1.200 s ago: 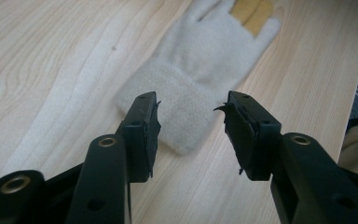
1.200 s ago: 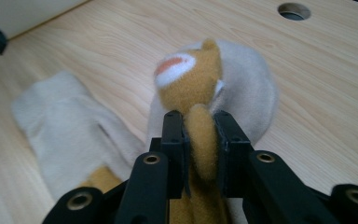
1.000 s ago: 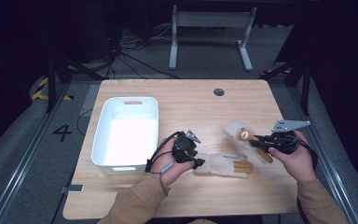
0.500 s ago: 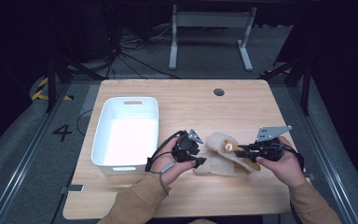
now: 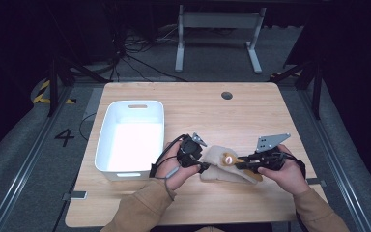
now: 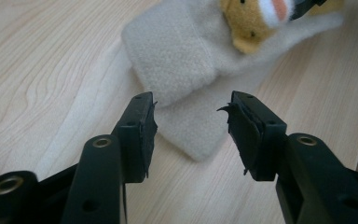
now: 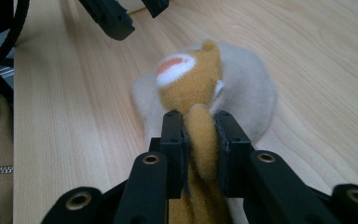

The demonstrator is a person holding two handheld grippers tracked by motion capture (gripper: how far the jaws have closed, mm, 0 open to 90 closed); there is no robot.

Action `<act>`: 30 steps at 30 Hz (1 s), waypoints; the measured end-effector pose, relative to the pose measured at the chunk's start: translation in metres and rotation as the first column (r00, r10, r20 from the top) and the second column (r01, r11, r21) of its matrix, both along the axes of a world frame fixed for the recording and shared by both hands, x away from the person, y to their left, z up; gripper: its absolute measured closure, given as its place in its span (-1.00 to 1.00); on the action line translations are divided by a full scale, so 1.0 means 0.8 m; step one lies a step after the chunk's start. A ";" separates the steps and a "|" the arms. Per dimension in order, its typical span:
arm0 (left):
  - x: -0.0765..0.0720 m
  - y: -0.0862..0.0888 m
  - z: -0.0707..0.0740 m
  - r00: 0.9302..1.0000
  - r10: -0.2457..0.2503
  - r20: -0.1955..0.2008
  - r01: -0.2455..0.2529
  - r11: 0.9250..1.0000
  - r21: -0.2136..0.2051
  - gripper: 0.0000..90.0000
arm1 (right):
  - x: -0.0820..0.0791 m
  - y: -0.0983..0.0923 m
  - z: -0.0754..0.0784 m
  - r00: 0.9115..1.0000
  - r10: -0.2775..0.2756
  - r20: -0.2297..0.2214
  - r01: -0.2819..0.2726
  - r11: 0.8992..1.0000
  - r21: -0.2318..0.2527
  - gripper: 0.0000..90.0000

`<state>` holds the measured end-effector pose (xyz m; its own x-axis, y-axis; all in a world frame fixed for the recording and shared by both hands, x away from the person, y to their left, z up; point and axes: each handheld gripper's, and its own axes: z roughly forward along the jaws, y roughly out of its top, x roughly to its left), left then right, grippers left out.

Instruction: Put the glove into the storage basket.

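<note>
Table (image 5: 251,104) edge near; right gripper (image 7: 200,133) pinches plush (image 7: 191,84).

We read just one sign: a large digit "4" (image 5: 64,137), marked in black on the grey floor (image 5: 24,145) to the left of the table, seen in the high view. Beyond it on that floor lies a patch of yellow and black hazard stripes (image 5: 48,93), which carries no writing. We can make out no other text, label or brand.
</note>
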<state>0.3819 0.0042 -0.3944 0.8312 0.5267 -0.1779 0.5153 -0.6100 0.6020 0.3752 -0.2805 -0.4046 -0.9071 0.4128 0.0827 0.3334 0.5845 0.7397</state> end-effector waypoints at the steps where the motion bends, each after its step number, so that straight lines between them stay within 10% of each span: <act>1: 0.001 0.000 -0.001 1.000 0.001 -0.003 -0.001 1.000 0.008 0.15 | 0.001 0.000 -0.002 1.000 0.005 -0.002 -0.005 1.000 -0.002 0.69; 15: 0.008 -0.004 -0.016 1.000 0.001 -0.020 0.000 0.998 0.055 0.21 | 0.006 -0.002 -0.022 1.000 0.017 -0.016 -0.018 0.997 -0.072 0.22; 23: 0.016 -0.006 -0.017 0.999 -0.004 -0.044 0.005 1.000 0.025 0.16 | -0.002 -0.027 -0.005 0.997 -0.077 0.013 0.077 0.995 -0.068 0.13; 30: 0.020 -0.012 -0.022 0.999 -0.029 -0.016 0.029 1.000 0.003 0.07 | -0.010 -0.055 -0.003 0.983 -0.182 -0.040 0.174 0.973 -0.149 0.21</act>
